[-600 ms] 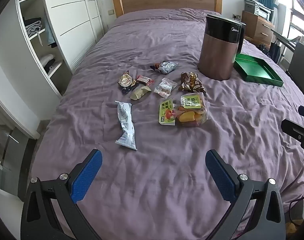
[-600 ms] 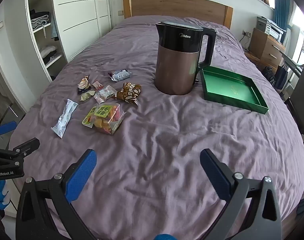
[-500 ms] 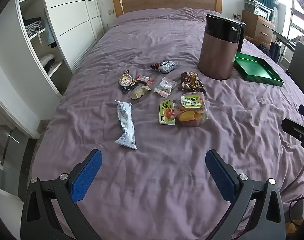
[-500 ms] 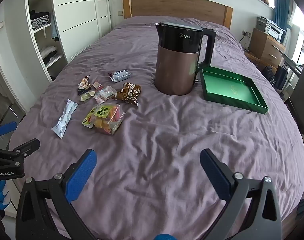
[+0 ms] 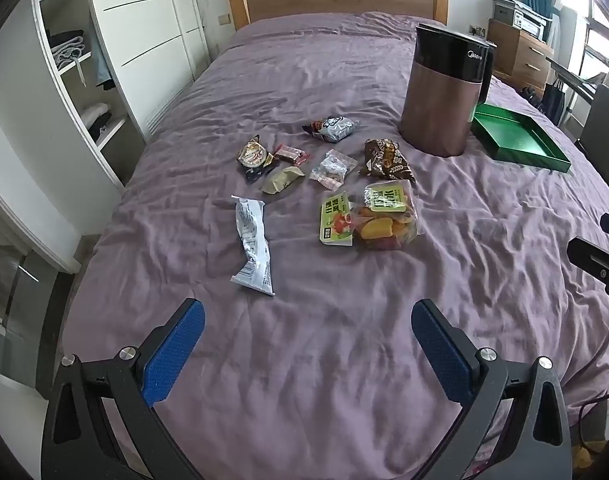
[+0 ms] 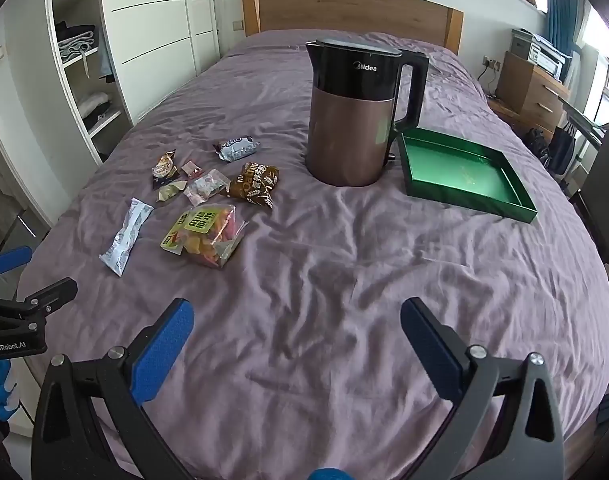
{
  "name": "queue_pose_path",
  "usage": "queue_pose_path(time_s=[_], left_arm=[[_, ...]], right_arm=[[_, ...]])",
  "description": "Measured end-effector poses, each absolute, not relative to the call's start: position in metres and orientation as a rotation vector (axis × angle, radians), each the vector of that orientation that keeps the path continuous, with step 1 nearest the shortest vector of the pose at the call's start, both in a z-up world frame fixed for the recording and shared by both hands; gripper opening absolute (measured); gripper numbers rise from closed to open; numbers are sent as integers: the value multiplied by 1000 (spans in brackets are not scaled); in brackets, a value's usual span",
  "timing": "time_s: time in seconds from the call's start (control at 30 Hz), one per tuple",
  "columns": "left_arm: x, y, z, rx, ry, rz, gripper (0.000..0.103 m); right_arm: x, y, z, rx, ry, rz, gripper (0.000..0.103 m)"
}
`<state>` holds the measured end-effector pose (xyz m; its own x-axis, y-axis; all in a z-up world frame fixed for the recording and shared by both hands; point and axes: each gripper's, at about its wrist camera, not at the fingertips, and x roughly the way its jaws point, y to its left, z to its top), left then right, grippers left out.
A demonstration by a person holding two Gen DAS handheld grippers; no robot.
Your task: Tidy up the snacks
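Several snack packets lie on the purple bed: a long white packet, a clear bag of colourful sweets with a green packet beside it, a brown packet, and smaller wrappers behind. They also show in the right wrist view, with the white packet and sweets bag at left. An empty green tray lies right of the kettle. My left gripper is open and empty, short of the snacks. My right gripper is open and empty over bare sheet.
A brown and black kettle stands upright between the snacks and the tray. A wooden headboard is at the far end. White wardrobe shelves stand left of the bed, a wooden dresser to the right.
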<state>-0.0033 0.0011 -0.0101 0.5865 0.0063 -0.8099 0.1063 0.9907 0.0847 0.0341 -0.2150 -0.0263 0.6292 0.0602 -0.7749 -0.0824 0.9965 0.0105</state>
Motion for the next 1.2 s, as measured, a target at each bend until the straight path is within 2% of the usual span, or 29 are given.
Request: queue_pose_path(time_s=[1.2], left_arm=[[1, -2, -16, 123, 972, -59, 102]], right_arm=[[38, -225, -28, -24, 885, 30, 103]])
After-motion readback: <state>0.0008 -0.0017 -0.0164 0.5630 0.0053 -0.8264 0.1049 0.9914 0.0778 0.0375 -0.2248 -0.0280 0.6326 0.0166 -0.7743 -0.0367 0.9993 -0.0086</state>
